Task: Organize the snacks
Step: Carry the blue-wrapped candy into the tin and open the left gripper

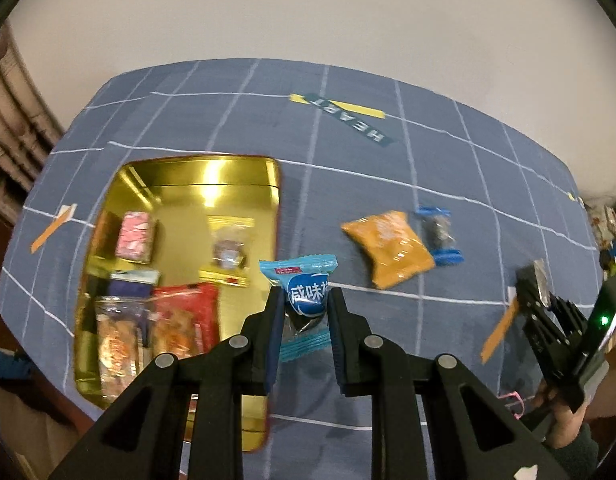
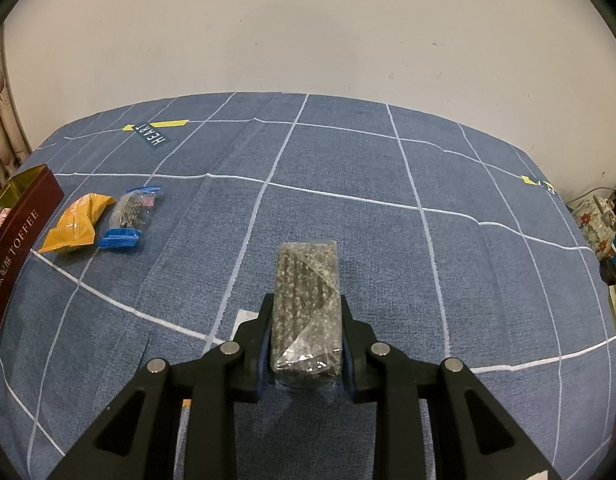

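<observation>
Nearest, the left gripper (image 1: 304, 308) has its jaws clamped on a light-blue wrapped candy (image 1: 302, 292), held above the table's blue grid-patterned cloth (image 2: 348, 168) just beside the gold tin (image 1: 244, 184). The right gripper (image 2: 306, 328) has its jaws clamped on a dark speckled bar in clear wrap (image 2: 306, 304), low over the cloth. Inside the tin lie several wrapped snacks, among them a red packet (image 1: 188, 316) and a pink one (image 1: 135, 236). Farther on the cloth, touching side by side, lie an orange packet (image 1: 388, 248) and a blue-ended clear packet (image 1: 440, 236). Beyond, a "HEART" label (image 2: 154, 138); a plain pale wall (image 2: 308, 32) closes the scene.
</observation>
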`<state>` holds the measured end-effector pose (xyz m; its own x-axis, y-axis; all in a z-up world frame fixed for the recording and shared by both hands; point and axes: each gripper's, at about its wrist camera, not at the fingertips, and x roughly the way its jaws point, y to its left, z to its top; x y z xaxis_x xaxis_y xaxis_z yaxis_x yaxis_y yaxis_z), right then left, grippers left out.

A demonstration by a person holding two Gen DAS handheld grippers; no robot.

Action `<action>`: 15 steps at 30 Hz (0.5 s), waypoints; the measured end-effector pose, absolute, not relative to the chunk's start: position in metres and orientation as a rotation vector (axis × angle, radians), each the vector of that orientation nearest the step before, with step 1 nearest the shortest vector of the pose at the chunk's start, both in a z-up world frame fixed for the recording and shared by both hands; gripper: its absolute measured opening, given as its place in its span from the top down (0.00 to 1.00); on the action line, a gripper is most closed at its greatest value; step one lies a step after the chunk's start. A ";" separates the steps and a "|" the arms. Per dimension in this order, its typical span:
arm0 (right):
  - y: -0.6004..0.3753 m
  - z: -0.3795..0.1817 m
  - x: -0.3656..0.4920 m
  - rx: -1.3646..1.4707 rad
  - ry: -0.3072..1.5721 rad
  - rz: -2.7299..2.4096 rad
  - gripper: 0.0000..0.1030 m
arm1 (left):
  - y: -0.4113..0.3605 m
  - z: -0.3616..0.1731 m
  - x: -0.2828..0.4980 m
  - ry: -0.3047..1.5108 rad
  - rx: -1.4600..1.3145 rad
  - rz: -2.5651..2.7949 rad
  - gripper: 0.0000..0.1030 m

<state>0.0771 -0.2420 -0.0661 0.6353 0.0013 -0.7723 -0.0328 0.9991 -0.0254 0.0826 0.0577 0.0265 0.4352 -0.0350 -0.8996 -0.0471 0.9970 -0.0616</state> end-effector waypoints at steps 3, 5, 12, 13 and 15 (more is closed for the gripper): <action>-0.242 -0.066 0.077 -0.039 0.882 0.019 0.73 | 0.071 0.029 0.085 1.112 -0.087 0.039 0.82; -0.241 -0.066 0.077 -0.038 0.882 0.020 0.73 | 0.082 0.030 0.087 1.110 -0.089 0.056 0.82; -0.242 -0.066 0.077 -0.038 0.882 0.020 0.73 | 0.103 0.029 0.093 1.117 -0.076 0.094 0.81; -0.241 -0.066 0.077 -0.038 0.882 0.020 0.73 | 0.107 0.028 0.094 1.118 -0.076 0.098 0.81; -0.241 -0.066 0.077 -0.039 0.882 0.020 0.73 | 0.112 0.026 0.098 1.121 -0.080 0.101 0.81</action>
<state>0.0770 -0.2415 -0.0661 0.6354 0.0014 -0.7722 -0.0333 0.9991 -0.0256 0.0979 0.1123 0.0258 0.4310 0.0407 -0.9015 -0.1208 0.9926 -0.0129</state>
